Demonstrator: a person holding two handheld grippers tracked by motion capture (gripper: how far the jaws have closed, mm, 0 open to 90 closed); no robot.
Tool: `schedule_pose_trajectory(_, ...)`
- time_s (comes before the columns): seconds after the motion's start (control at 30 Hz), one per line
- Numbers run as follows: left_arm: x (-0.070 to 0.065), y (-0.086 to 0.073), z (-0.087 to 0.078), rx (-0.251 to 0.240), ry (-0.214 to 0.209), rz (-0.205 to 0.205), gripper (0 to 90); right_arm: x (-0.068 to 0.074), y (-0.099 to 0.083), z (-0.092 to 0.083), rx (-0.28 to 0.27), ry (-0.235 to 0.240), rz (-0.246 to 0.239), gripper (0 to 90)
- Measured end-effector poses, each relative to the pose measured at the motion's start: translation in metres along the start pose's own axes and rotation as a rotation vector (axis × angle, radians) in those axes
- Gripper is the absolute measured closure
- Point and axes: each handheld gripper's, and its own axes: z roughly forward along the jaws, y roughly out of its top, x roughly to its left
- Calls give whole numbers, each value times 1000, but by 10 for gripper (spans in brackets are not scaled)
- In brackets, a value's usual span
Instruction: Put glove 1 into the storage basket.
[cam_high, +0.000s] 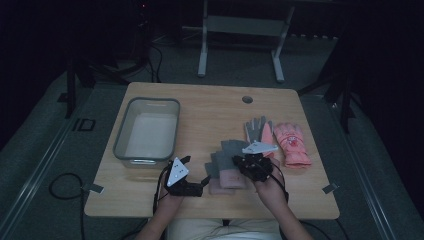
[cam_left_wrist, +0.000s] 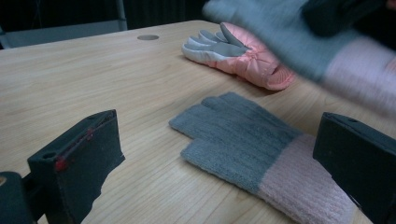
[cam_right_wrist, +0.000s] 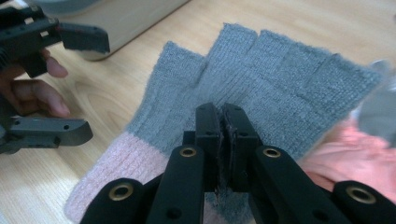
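A grey knitted glove with a pink cuff hangs from my right gripper, whose jaws are shut on its grey fabric. In the high view that glove is held just above the table by the right gripper. Its twin lies flat on the wood between the open jaws of my left gripper, touched by neither jaw. From above, the twin lies just right of the left gripper. The held glove appears blurred at the top right of the left gripper view.
A pair of pink ski gloves lies right of my right hand, one palm up with a grey palm. A clear plastic bin stands at the table's left. The wooden table has a round cable hole near its far edge.
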Motion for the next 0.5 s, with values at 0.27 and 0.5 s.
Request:
schedule_pose_trajectory(0.27,1,0,-1,-8,-6,-6,7,12,-7,37,64,26,11,859)
schedule_pose_trajectory(0.5,0,0,-1,-4,-5,-3,7,12,-15,53,101,29,29,858)
